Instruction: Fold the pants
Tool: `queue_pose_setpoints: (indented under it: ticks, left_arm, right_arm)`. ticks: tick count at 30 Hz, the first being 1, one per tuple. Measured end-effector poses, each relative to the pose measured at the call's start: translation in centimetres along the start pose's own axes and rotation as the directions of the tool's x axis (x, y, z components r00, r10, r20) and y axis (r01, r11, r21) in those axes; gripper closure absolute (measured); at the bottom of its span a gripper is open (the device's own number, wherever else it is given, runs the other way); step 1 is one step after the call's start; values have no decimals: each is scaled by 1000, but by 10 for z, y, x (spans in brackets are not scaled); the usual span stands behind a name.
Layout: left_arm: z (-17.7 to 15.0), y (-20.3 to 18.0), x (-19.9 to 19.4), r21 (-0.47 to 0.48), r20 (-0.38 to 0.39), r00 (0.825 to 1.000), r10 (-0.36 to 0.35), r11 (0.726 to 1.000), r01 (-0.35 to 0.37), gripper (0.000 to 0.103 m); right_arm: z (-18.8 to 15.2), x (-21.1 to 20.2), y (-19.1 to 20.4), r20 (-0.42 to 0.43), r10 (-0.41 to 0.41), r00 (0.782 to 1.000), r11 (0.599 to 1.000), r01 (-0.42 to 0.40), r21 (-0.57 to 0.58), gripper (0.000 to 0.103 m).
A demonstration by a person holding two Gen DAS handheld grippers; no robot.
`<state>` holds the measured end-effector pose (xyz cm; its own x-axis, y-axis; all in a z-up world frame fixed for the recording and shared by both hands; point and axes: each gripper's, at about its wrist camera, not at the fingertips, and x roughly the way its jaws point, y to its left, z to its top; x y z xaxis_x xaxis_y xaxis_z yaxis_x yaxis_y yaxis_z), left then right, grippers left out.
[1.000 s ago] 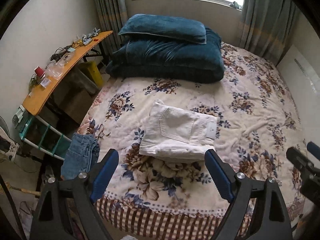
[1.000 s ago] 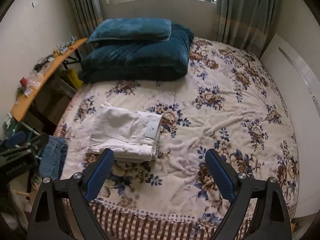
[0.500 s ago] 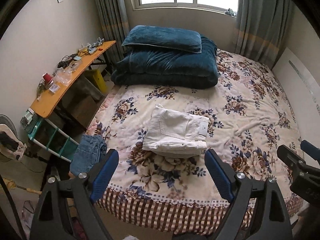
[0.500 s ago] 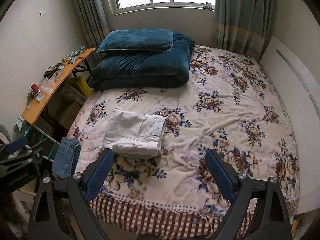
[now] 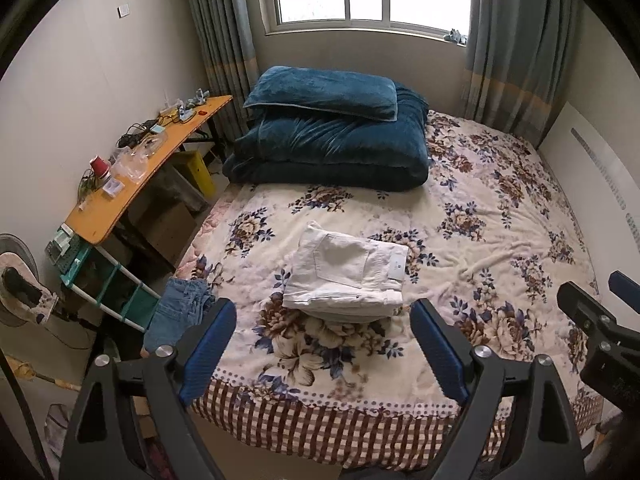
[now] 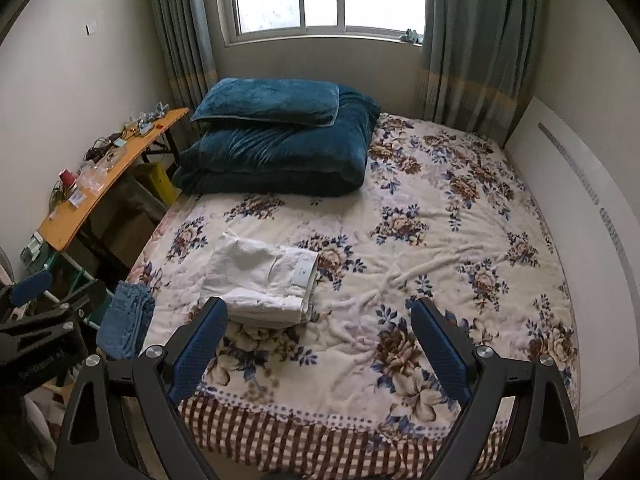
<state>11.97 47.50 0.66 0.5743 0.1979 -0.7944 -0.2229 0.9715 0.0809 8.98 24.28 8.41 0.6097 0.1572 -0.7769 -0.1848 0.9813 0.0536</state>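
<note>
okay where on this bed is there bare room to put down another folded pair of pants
Most room: the floral bedspread right of the white folded pants, out to the white panel. A narrower strip runs between the pants and the blue bedding stack. The bed's left edge is crowded, with jeans hanging there beside the cluttered desk.

Left tool (image 5: 323, 322) angled down, jaws opening, empty; right tool (image 6: 320, 322) spread wide, empty

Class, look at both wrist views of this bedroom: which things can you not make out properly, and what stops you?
- Blue jeans: lower part hidden by the left gripper, left wrist view.
- White pants: inner folds hidden under the top layer; label print too small.
- Desk clutter: too small in both views.
- Bed front: cut off below.
</note>
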Motion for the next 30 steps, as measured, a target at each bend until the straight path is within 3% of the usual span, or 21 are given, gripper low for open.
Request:
queue_pose_setpoints:
  ticks: [30]
  left_arm:
    - [-10,5,-14,-11,-5,1000,22,1000,-22,11]
  right_arm:
    - [3,-3,-7,-33,53,998,998,-54,-34,8]
